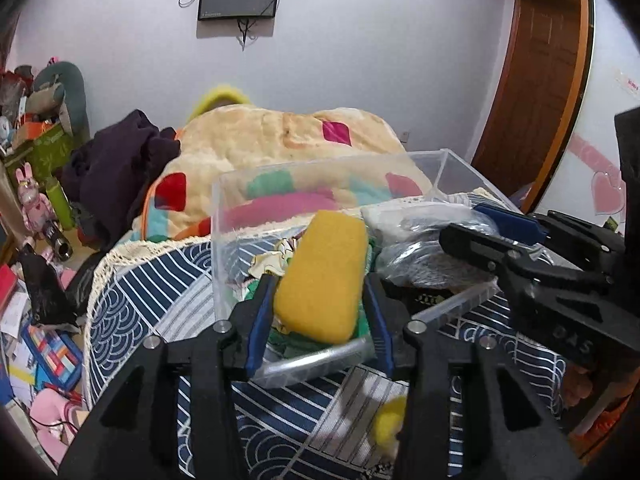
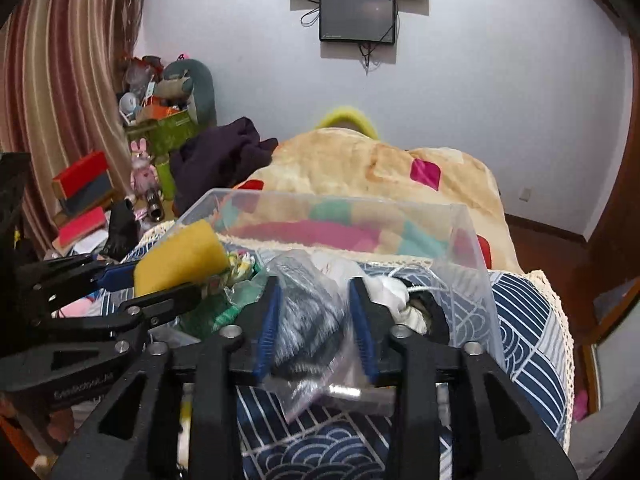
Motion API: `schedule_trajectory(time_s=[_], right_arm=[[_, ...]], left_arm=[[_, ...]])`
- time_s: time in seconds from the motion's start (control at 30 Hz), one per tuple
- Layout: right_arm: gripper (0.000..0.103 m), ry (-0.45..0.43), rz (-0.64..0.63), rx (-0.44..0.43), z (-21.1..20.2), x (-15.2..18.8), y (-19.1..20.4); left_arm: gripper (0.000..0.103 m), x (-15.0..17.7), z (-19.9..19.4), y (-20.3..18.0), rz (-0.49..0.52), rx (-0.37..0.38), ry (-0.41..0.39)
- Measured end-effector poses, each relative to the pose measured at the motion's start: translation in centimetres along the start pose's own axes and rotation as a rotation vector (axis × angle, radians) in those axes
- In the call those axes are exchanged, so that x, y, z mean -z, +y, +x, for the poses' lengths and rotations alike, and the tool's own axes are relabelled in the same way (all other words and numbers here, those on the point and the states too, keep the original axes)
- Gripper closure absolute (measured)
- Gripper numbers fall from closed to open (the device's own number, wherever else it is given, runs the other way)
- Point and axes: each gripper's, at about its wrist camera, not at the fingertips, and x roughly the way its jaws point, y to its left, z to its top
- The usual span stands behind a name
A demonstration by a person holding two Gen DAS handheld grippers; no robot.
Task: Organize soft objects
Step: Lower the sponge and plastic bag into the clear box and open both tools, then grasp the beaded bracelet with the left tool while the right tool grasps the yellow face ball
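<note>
My left gripper [image 1: 320,280] is shut on a yellow sponge [image 1: 322,276] and holds it over the front left part of a clear plastic box [image 1: 280,172]; the sponge also shows in the right wrist view [image 2: 180,256]. My right gripper [image 2: 312,300] is shut on a clear bag of grey fabric [image 2: 308,312] over the box's front rim [image 2: 468,240]. That bag also shows in the left wrist view [image 1: 432,256], with the right gripper [image 1: 492,232] at its right. Patterned cloths [image 1: 276,256] and white soft items [image 2: 396,296] lie in the box.
The box stands on a table with a blue wave-pattern cloth [image 1: 152,292]. A small yellow soft thing [image 1: 390,420] lies on the cloth near me. A bed with a colourful blanket [image 1: 280,140] is behind. Clutter covers the floor at left [image 1: 40,320].
</note>
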Motion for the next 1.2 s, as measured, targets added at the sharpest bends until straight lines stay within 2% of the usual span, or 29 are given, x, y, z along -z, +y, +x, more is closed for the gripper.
schedule_trajectory(time_s=[0.07, 0.17, 0.23, 0.27, 0.37, 0.4, 0.53, 0.83, 0.97, 1.07, 1.13, 1.2], right_arm=[[0.057, -0.007, -0.004, -0.016, -0.6, 0.1, -0.1], [0.055, -0.017, 0.009, -0.049, -1.9, 0.6, -0.2], [0.049, -0.032, 0.013, -0.066, -3.0, 0.9, -0.2], [0.048, -0.041, 0.009, -0.072, -3.7, 1.2, 0.0], [0.048, -0.054, -0.016, -0.083, -4.6, 1.6, 0.5], [0.048, -0.055, -0.025, -0.091, -5.0, 2.0, 0.8], [0.037, -0.033, -0.032, -0.118, -5.2, 3.6, 1.4], [0.037, 0.087, -0.018, -0.202, -2.1, 5.9, 3.2], [0.041, 0.133, -0.030, -0.230, -0.6, 6.2, 4.1], [0.052, 0.168, -0.033, -0.242, 0.3, 6.4, 4.9], [0.064, 0.187, -0.033, -0.248, 0.9, 6.5, 5.1], [0.064, 0.180, -0.026, -0.248, 0.9, 6.9, 5.0]], left_arm=[[0.043, 0.3, -0.5, 0.0, -0.005, 0.023, -0.013], [0.042, 0.7, -1.6, -0.2, -0.003, 0.029, -0.035], [0.041, 0.9, -2.6, -0.3, 0.008, 0.026, -0.048], [0.036, 1.1, -3.1, -0.3, 0.011, 0.025, -0.054], [0.013, 1.7, -4.7, -0.2, 0.006, 0.006, -0.087], [0.010, 2.1, -5.2, 0.0, -0.002, -0.005, -0.093], [0.010, 3.9, -5.9, 0.7, -0.012, 0.000, -0.059], [0.010, 9.2, -5.7, 1.0, 0.013, -0.015, 0.051], [0.027, 10.6, -5.3, 0.6, 0.039, 0.000, 0.093], [0.036, 11.3, -5.0, 0.3, 0.048, 0.027, 0.120], [0.042, 11.4, -4.6, -0.1, 0.047, 0.054, 0.139], [0.053, 11.7, -4.3, -0.4, 0.046, 0.082, 0.159]])
